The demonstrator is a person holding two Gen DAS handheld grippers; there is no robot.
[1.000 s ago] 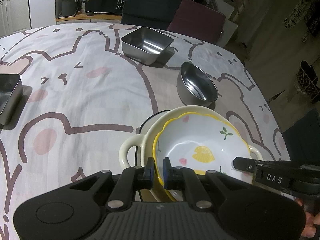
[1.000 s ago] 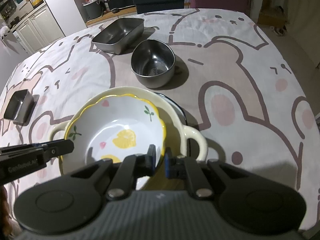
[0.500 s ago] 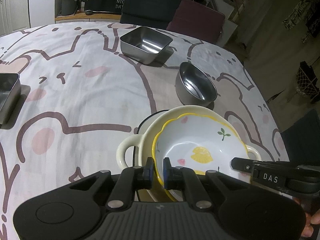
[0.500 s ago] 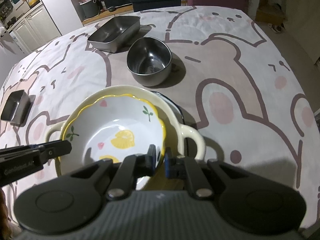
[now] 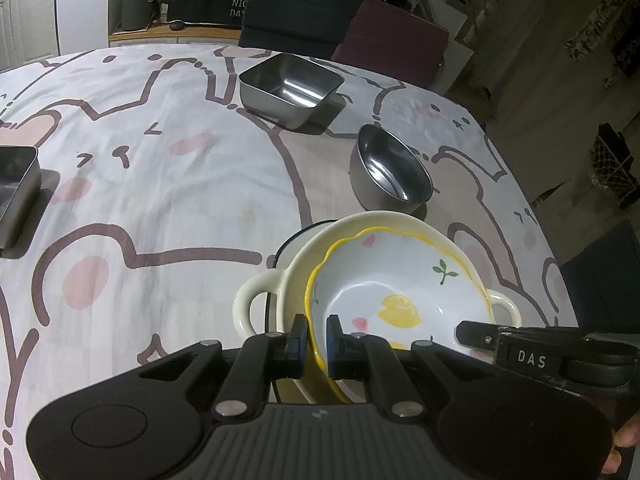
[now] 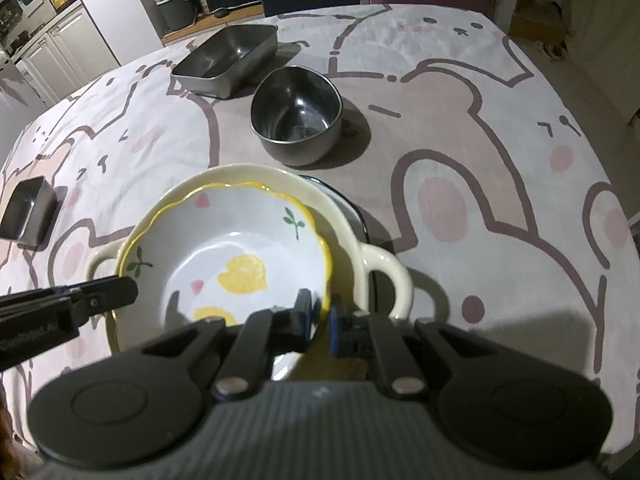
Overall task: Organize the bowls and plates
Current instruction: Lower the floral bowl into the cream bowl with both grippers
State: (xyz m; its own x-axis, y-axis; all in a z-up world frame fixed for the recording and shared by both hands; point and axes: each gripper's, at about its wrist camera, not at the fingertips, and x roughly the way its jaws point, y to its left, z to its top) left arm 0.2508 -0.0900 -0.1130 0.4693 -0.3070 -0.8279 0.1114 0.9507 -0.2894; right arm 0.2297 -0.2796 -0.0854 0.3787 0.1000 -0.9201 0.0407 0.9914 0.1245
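A white bowl with a wavy yellow rim and lemon pattern [image 5: 384, 280] [image 6: 240, 256] sits inside a cream two-handled dish [image 5: 256, 300] [image 6: 384, 276], which rests on a dark-rimmed plate [image 5: 296, 236] [image 6: 352, 208]. My left gripper [image 5: 316, 338] is shut on the lemon bowl's near-left rim. My right gripper [image 6: 322, 320] is shut on the same bowl's rim at its right side. Each gripper shows in the other's view, the right gripper [image 5: 520, 350] at the right edge and the left gripper [image 6: 80, 300] at the left edge.
A round steel bowl [image 5: 388, 172] [image 6: 296, 112] and a square steel tray [image 5: 292, 88] [image 6: 228, 58] stand farther back on the bear-print tablecloth [image 5: 160, 200]. A small steel box [image 5: 16, 192] [image 6: 28, 208] sits at the left. Chairs stand beyond the table's far edge.
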